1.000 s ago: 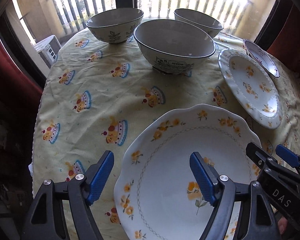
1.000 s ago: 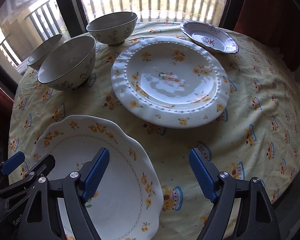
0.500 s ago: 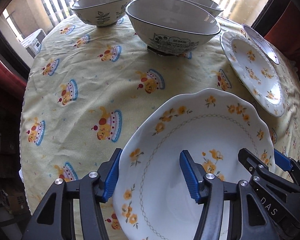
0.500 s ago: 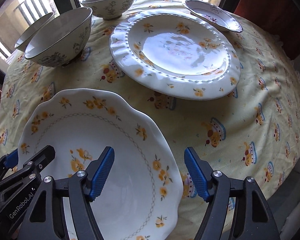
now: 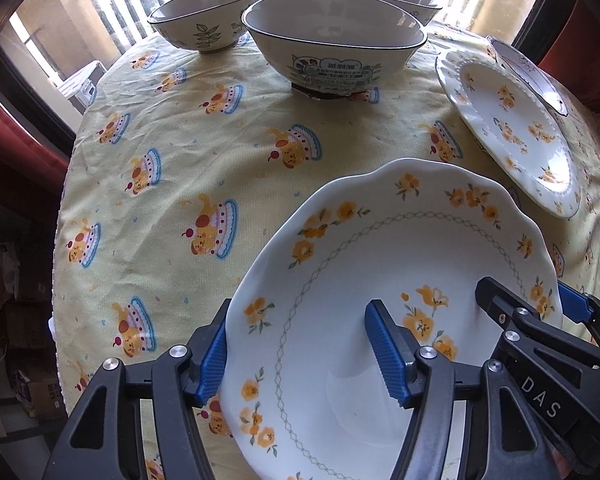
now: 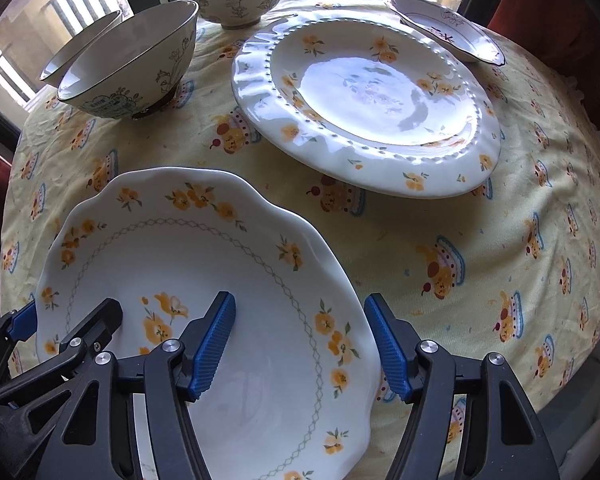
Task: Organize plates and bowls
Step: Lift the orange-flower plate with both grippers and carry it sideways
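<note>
Two grippers are on the scalloped plate at once, one on each side of its near rim. The left gripper has come down and in across the last second, so the plate's left edge, which was lying clear between its fingers, now sits tight against the outer left finger, with the other finger over the plate's well. Its fingers closed in and have just eased back a touch; whether they actually pinch the rim I cannot tell. The right gripper straddles the opposite edge, one finger inside the well, the other outside the rim over the cloth, and its fingers have been narrowing too, though a gap is visible at the inner one, so they look open around the rim, not clamped on it. The plate is on the surface, nearest the camera, possibly tipped a little. Behind it the beaded plate lies flat, a small dish beyond that, and three bowls stand along the window side. My read: a two-handed lift is being set up, most likely to stack this plate on the beaded one, and the grip needs to firm up first.
</note>
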`<state>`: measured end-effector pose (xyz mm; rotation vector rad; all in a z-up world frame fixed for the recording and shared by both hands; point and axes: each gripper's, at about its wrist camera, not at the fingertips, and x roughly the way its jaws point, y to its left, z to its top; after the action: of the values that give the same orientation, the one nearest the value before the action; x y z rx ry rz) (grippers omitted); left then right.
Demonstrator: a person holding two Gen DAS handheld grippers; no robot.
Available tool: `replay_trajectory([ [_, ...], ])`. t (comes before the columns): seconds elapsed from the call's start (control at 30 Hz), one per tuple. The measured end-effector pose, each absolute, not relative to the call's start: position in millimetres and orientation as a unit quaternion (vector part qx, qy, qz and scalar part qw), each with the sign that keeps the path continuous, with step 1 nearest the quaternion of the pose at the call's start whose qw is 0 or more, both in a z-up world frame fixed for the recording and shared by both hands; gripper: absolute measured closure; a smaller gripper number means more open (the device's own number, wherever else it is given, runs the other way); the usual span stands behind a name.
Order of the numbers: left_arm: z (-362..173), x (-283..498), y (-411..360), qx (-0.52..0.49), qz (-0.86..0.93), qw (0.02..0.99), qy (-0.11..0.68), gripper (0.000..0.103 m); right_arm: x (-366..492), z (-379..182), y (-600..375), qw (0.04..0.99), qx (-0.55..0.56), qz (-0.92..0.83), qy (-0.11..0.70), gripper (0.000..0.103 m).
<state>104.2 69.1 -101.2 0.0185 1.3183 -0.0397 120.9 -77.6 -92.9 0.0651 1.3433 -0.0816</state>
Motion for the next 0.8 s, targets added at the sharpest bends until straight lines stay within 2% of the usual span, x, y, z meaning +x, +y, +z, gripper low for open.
replay_trajectory([
  [0.23,-83,87,47,-0.03,0.002,0.793,0.608,0.038,122,-75,-97,0.787,0.017,-0.015,0.617,0.032],
  [0.57,-65,75,-2,-0.036,0.006,0.805,0.592,0.038,117,-57,-145,0.798,0.005,-0.012,0.603,0.032],
  [0.8,-58,80,-38,-0.009,0.002,0.821,0.571,0.042,110,-45,-177,0.812,-0.004,-0.018,0.583,0.038],
])
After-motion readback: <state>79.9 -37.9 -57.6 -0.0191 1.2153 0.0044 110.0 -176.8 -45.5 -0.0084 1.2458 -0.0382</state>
